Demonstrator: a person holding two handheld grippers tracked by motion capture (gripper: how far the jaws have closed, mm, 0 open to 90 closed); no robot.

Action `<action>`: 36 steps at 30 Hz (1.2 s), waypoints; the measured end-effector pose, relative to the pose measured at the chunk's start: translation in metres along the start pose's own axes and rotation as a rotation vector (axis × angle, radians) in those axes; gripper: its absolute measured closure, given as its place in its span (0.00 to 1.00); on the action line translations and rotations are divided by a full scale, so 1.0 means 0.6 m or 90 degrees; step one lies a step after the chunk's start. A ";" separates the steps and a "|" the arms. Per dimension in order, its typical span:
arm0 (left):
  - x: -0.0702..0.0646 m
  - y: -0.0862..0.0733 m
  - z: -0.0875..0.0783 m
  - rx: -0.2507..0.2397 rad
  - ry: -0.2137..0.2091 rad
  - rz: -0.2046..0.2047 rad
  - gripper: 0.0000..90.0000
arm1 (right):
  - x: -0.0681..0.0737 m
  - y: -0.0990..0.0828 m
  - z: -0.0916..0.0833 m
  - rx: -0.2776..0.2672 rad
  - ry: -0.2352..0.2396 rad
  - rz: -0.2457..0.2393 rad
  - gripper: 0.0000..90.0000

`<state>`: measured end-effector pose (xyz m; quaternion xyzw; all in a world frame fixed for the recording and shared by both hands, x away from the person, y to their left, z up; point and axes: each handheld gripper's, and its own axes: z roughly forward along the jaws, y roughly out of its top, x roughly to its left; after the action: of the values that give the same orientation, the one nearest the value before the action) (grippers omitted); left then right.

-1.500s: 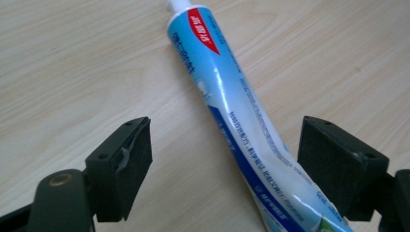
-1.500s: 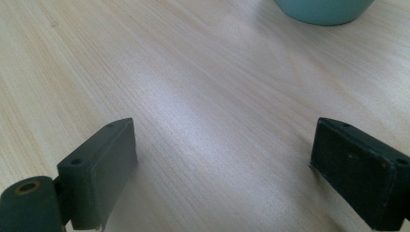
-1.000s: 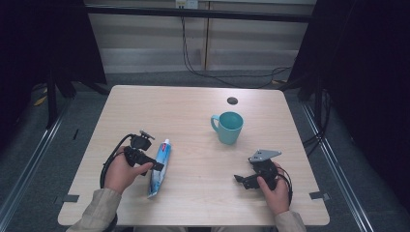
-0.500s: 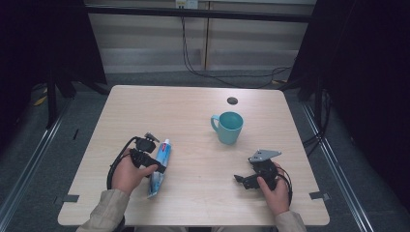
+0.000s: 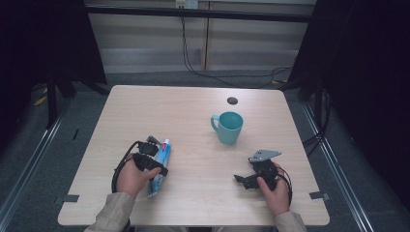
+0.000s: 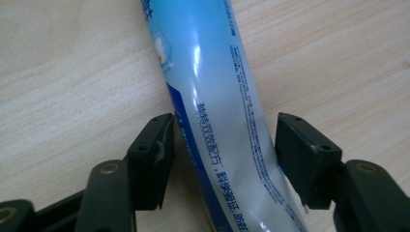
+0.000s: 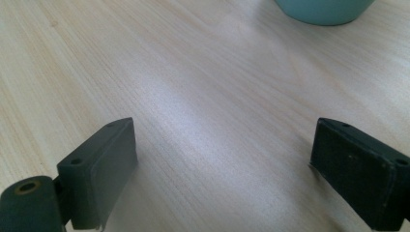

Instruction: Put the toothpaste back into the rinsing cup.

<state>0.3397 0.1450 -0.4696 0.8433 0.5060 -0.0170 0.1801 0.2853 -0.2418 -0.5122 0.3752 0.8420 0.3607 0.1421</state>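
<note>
A blue and white toothpaste tube (image 5: 162, 155) lies on the wooden table (image 5: 159, 111) at the front left. My left gripper (image 5: 155, 157) straddles it. In the left gripper view the tube (image 6: 217, 96) runs between the two black jaws. My left gripper (image 6: 222, 145) has just been closing, and thin gaps still show between each pad and the tube. My right gripper (image 5: 245, 173) rests at the front right, open, with bare wood between its jaws in the right gripper view (image 7: 222, 164). A teal mug (image 5: 228, 126) stands upright beyond it, its base (image 7: 324, 9) at the top edge.
A small dark round hole (image 5: 232, 100) sits in the table behind the mug. Black curtains and metal frame rails flank the table, and cables hang along the far wall. Bare wood lies between the two hands.
My left gripper has shifted slightly right onto the tube, and its jaws have narrowed around it. The right hand, mug and tube have stayed put.
</note>
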 end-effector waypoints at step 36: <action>-0.018 0.019 0.005 -0.005 0.065 -0.020 0.81 | 0.000 0.000 0.000 0.000 -0.002 0.000 0.09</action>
<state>0.3447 0.1298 -0.4670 0.8345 0.5275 0.0253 0.1569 0.2849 -0.2419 -0.5121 0.3758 0.8418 0.3601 0.1433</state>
